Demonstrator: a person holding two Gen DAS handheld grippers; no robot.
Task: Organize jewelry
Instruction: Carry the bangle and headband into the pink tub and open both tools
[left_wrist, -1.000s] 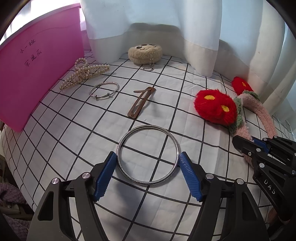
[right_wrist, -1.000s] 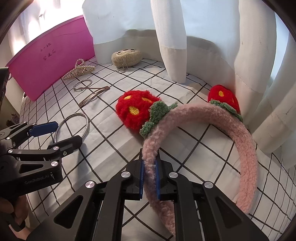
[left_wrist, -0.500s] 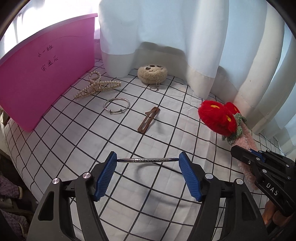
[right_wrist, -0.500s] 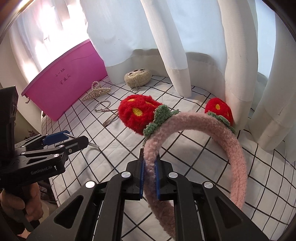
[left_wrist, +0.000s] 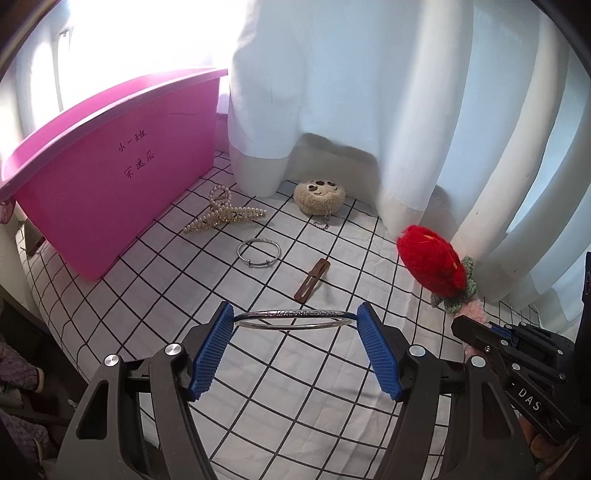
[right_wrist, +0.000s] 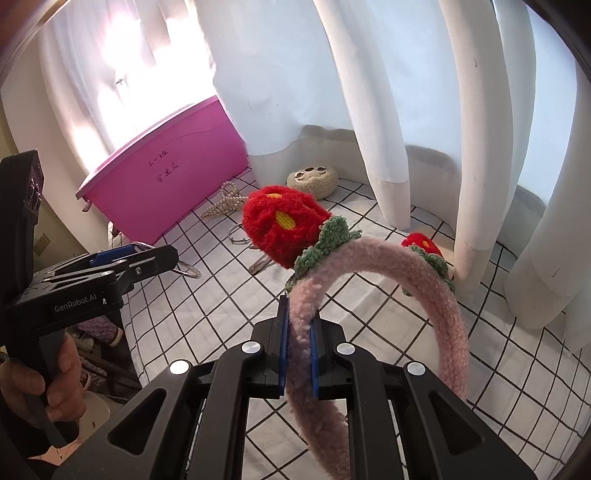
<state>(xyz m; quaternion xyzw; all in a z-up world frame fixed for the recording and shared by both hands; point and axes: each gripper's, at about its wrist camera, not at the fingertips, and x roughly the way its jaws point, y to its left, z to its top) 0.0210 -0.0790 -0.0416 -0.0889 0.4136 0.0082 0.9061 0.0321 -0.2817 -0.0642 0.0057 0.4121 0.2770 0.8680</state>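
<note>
My left gripper (left_wrist: 295, 325) is shut on a large silver bangle (left_wrist: 295, 314), held across its width and lifted above the checked cloth. My right gripper (right_wrist: 298, 328) is shut on a pink fuzzy headband (right_wrist: 436, 295) with red plush flowers (right_wrist: 284, 225), raised off the table. In the left wrist view the headband's flower (left_wrist: 430, 266) shows at the right, above the right gripper (left_wrist: 476, 334). In the right wrist view the left gripper (right_wrist: 147, 258) is at the left with the bangle (right_wrist: 188, 272). A pink bin (left_wrist: 110, 184) stands at the back left.
On the checked cloth (left_wrist: 184, 280) lie a pearl hair claw (left_wrist: 221, 216), a small silver bracelet (left_wrist: 258, 252), a brown hair clip (left_wrist: 312, 280) and a beige plush charm with a chain (left_wrist: 319, 197). White curtains (left_wrist: 369, 110) hang along the back and right.
Both grippers have risen from the table, the left with the bangle and the right with the headband. The views have pulled back and the pink bin's rim has come into view.
</note>
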